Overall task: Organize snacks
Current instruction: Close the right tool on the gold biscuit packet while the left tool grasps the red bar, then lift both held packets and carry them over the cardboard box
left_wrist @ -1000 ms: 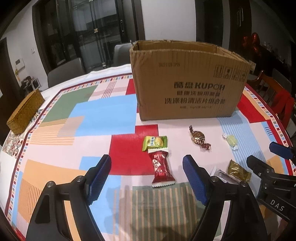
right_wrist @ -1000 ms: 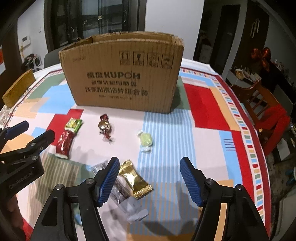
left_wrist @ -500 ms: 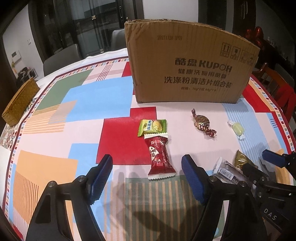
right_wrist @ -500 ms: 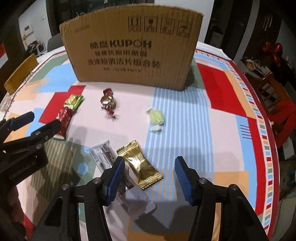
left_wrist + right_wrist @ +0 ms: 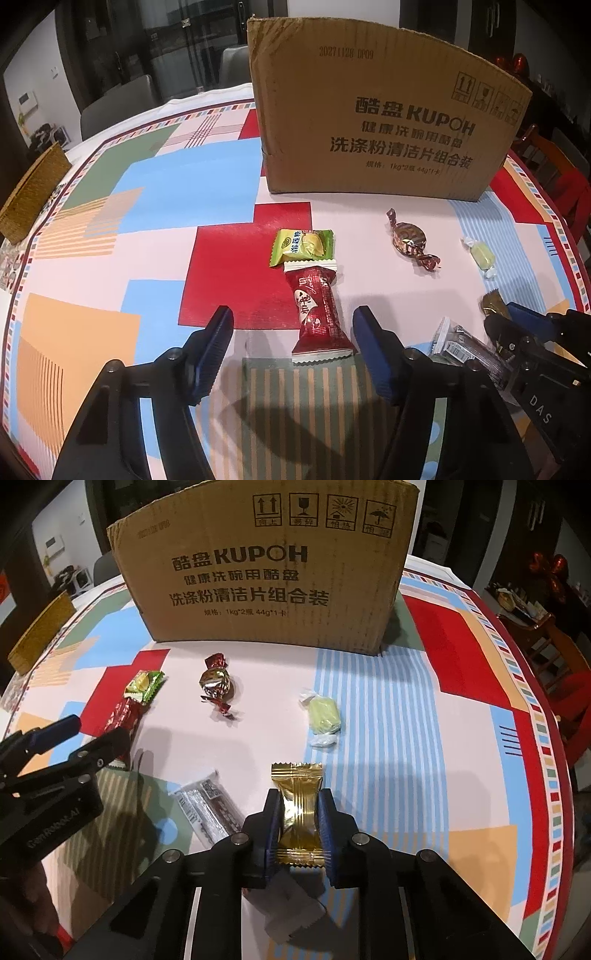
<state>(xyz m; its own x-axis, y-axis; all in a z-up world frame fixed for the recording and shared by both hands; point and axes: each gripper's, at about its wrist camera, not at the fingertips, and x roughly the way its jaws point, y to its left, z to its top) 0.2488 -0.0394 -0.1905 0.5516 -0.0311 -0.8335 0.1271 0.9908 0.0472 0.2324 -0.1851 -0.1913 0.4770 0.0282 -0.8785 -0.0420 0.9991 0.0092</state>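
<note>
My right gripper [image 5: 297, 805] is shut on a gold snack packet [image 5: 297, 805], whose tip also shows in the left wrist view [image 5: 491, 302]. My left gripper [image 5: 291, 325] is open, its fingers either side of the lower end of a red snack packet [image 5: 317, 310]. A green packet [image 5: 302, 246] lies just beyond it. A brown twist-wrapped candy [image 5: 410, 238], a pale green candy [image 5: 480, 254] and a silver bar [image 5: 461, 347] lie to the right. A cardboard box [image 5: 384, 129] stands behind.
A woven basket [image 5: 31, 195] sits at the table's far left edge. Chairs stand beyond the table, grey ones [image 5: 118, 107] at the back and a wooden one [image 5: 554, 653] at the right. The colourful tablecloth [image 5: 166, 192] covers the round table.
My right gripper has closed on the gold packet. Both grippers have moved lower and forward; the left now straddles the red packet's end.
</note>
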